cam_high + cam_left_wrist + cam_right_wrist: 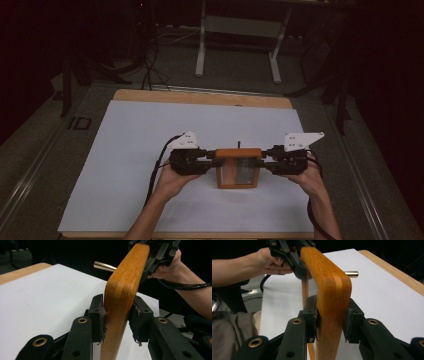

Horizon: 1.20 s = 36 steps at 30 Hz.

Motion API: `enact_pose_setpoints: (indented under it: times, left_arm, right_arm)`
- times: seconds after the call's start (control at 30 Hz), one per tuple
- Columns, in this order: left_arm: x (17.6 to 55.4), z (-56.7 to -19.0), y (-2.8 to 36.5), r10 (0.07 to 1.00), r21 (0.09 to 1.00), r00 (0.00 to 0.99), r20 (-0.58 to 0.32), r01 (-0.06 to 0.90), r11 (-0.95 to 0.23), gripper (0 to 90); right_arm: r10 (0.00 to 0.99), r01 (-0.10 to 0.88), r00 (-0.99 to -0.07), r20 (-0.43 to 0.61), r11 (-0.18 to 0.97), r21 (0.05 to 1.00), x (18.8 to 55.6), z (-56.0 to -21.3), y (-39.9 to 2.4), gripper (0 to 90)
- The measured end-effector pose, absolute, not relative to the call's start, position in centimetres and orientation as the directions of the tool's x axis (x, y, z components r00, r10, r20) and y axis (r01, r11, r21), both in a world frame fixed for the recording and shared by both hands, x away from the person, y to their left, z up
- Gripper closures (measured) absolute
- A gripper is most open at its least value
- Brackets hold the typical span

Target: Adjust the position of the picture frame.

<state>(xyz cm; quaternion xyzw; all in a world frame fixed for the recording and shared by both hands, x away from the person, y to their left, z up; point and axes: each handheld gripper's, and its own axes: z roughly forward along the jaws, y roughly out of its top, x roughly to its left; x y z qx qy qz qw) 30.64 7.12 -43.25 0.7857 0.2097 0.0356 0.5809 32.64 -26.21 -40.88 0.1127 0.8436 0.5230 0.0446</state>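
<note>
White sheet (150,165) over wooden table (200,96), dark room with desk legs (201,47)

An orange wooden frame (238,153) with a clear pane stands upright over the white sheet.

Black grippers with brass-ringed screw holes, white plates, black cables.

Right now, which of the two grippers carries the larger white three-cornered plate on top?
The right gripper, clamped on the wooden frame at its right side. Its plate stretches wide to a long point; the left gripper carries a smaller, stubbier one.
</note>
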Motion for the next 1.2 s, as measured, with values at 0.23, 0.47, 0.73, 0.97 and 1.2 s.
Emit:
enact_pose_setpoints:
  times: [0.23,0.47,0.73,0.97,1.2]
  left_arm:
    - [30.1,-43.3,9.7,0.402,0.915,0.894,-0.199,0.317,-0.251,66.7]
    - [29.6,-43.6,11.8,0.426,0.909,0.875,-0.229,0.349,-0.229,66.5]
    - [29.5,-44.1,12.6,0.448,0.899,0.863,-0.235,0.369,-0.238,66.6]
    - [29.5,-44.7,13.2,0.455,0.892,0.852,-0.258,0.391,-0.227,66.5]
    - [29.5,-45.7,13.7,0.463,0.886,0.844,-0.270,0.406,-0.223,65.9]
  right_arm:
    - [0.230,0.184,-0.968,0.097,0.398,0.899,32.6,-42.0,-23.2,67.8]
    - [0.239,0.224,-0.961,0.142,0.365,0.903,32.5,-43.0,-21.0,67.5]
    - [0.256,0.264,-0.950,0.179,0.347,0.900,32.5,-44.2,-19.9,66.3]
    - [0.259,0.308,-0.938,0.229,0.324,0.895,32.6,-45.2,-19.4,66.3]
    - [0.260,0.315,-0.937,0.233,0.339,0.886,32.6,-45.9,-18.8,66.5]
